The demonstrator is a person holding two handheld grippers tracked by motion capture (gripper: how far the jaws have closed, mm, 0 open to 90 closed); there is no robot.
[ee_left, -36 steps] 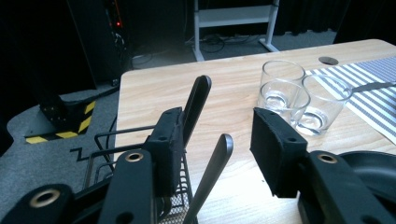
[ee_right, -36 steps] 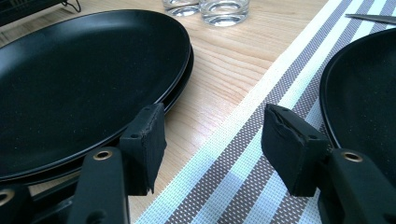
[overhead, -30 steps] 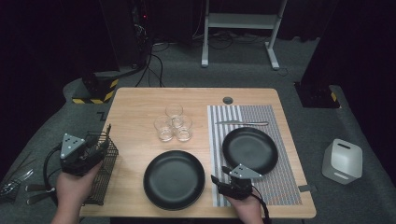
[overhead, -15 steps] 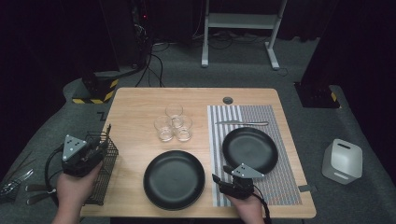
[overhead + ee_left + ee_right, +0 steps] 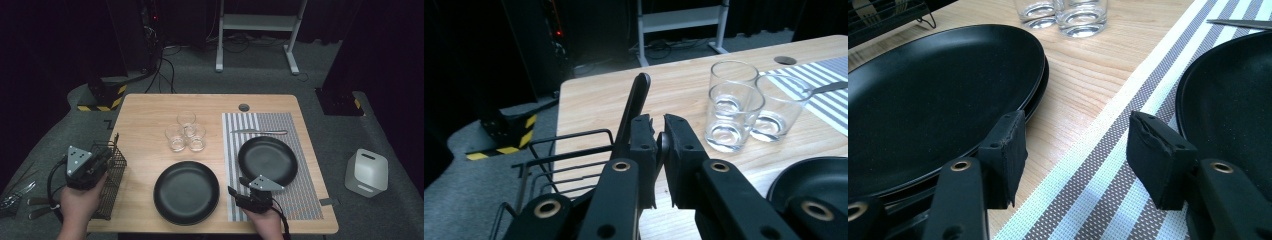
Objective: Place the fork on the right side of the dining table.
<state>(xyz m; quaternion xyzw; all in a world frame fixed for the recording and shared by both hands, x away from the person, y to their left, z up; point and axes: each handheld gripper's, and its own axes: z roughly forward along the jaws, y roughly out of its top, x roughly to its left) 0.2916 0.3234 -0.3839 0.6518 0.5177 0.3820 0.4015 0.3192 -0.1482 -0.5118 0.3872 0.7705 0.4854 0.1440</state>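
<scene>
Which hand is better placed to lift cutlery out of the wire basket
Left. The left gripper sits at the wire basket, its jaws just closed on a dark utensil handle. The right gripper rests open between the two black plates, far from it.

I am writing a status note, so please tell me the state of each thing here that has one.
Left gripper: shut, jaws have just been closing; anything between them unclear.
Right gripper: open, empty.
Black wire basket: upright, black handle standing in it.
Three clear glasses: upright, empty.
Black round plates on bare wood: stacked, empty.
Black round plate on striped mat: empty.
</scene>
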